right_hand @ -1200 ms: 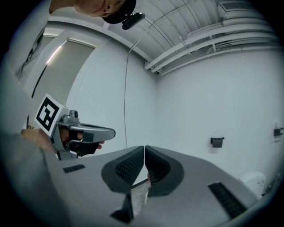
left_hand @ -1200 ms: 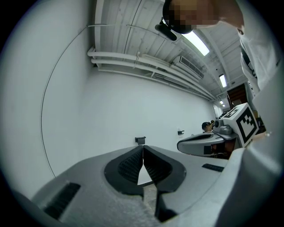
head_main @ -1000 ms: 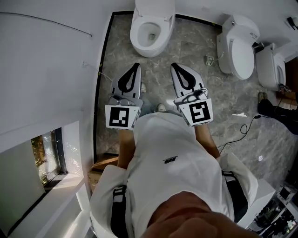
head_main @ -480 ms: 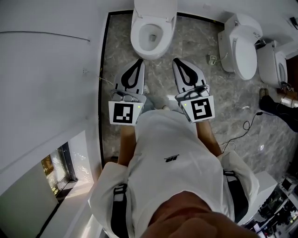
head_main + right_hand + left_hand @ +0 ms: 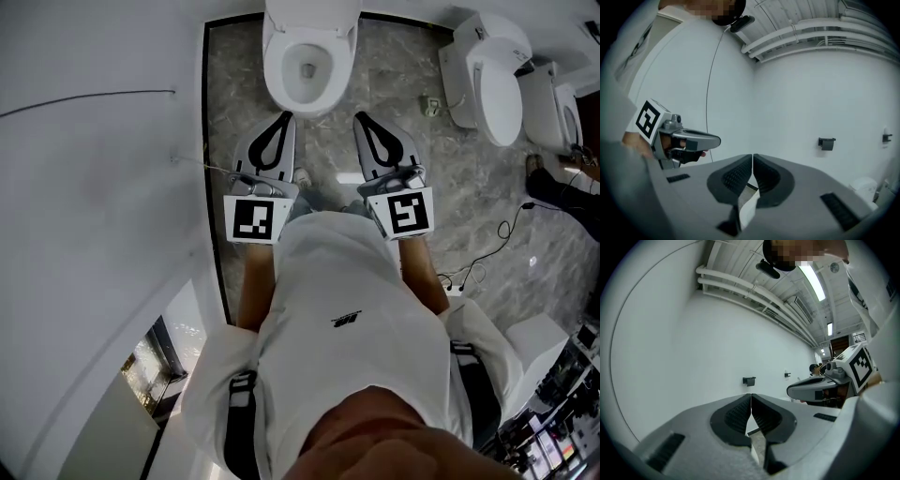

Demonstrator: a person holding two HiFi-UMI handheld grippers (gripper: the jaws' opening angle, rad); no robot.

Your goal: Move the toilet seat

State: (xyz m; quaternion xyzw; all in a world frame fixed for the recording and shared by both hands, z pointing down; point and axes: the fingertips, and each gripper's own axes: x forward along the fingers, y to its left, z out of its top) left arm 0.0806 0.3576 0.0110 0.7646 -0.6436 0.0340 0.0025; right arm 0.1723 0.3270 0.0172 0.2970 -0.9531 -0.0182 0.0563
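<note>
Nearest toilet (image 5: 305, 56): cut by the top edge of the head view behind the bowl; its rear is out of frame, and the seat cannot be told from the rim.

Far toilet (image 5: 555, 117): clipped by the right edge.

Person in dark clothing (image 5: 562, 192): only partly in frame.

Small floor object (image 5: 431, 106): too small to identify.

Wearer's torso (image 5: 347, 319): hides both hands and the floor beneath.

Left hand-held gripper (image 5: 751, 399): its body blocks everything low in its view.

Right hand-held gripper (image 5: 753, 157): a white sliver (image 5: 749, 211) under its jaws is unidentifiable, and a white rounded object (image 5: 865, 185) is half hidden behind its body.
</note>
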